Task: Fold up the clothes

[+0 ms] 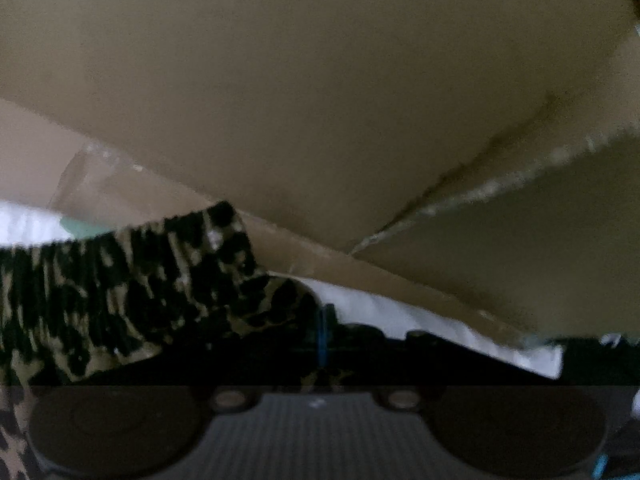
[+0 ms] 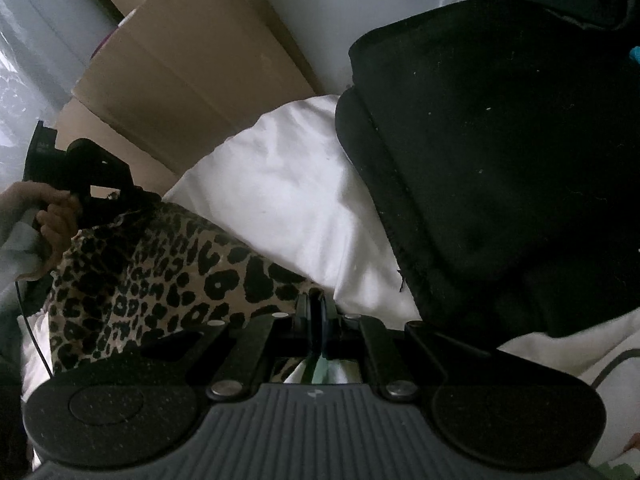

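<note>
— While the right gripper sits low in the centre of its view, how do its fingers stand?

— Pressed together, pinching the edge of the leopard-print garment, which spreads from there toward the lower left of the frame over a white sheet.

— And the left gripper?

— Dark and blurred in its own view. Its fingers look closed on the same leopard-print garment, which fills the lower left there. From the right wrist view, the left gripper shows at the left edge, held by a hand, with the cloth's far end bunched at it.

— What lies around the cloth?

— A cardboard box fills the upper part of the left view, close to the lens. Black fabric covers the right of the right view, lying on the white sheet.
</note>
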Demonstrator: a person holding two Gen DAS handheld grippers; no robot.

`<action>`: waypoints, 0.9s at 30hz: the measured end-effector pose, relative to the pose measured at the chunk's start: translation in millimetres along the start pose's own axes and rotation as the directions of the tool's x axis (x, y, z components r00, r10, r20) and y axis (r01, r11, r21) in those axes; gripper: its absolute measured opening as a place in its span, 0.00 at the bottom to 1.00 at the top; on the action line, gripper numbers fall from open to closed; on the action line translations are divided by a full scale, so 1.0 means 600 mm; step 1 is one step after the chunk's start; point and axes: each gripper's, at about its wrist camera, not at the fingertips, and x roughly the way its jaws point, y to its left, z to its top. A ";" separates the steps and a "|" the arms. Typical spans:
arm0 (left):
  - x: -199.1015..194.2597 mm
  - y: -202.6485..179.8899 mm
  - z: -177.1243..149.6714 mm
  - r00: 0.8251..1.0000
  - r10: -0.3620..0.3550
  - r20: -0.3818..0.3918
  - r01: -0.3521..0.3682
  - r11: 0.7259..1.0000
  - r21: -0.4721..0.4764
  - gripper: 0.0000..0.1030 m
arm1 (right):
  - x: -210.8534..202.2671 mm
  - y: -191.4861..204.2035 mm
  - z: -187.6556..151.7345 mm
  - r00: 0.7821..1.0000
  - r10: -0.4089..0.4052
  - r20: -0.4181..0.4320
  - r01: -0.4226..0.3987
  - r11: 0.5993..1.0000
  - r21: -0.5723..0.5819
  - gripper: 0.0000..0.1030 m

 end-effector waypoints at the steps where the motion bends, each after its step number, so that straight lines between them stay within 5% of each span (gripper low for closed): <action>1: 0.002 -0.006 0.002 1.000 0.011 -0.001 -0.011 0.999 0.040 0.06 | -0.001 0.003 0.002 1.000 -0.007 -0.007 0.007 1.000 -0.005 0.04; 6: -0.030 -0.014 0.004 0.999 -0.006 0.044 -0.001 0.987 0.160 0.36 | -0.036 0.020 0.011 0.999 -0.033 0.027 0.034 0.998 -0.056 0.17; 14: -0.075 0.005 -0.061 0.996 0.000 0.094 -0.032 0.940 0.340 0.44 | -0.066 0.030 0.019 0.995 -0.034 0.091 0.039 0.998 -0.053 0.24; 21: -0.049 -0.031 -0.164 0.999 -0.008 0.043 -0.012 0.891 0.453 0.43 | -0.071 0.065 0.025 0.992 0.004 0.127 0.009 0.995 -0.103 0.24; 27: 0.010 -0.072 -0.146 1.000 -0.020 0.018 0.008 0.878 0.479 0.41 | -0.050 0.102 0.024 0.996 0.012 0.085 0.005 0.981 -0.196 0.24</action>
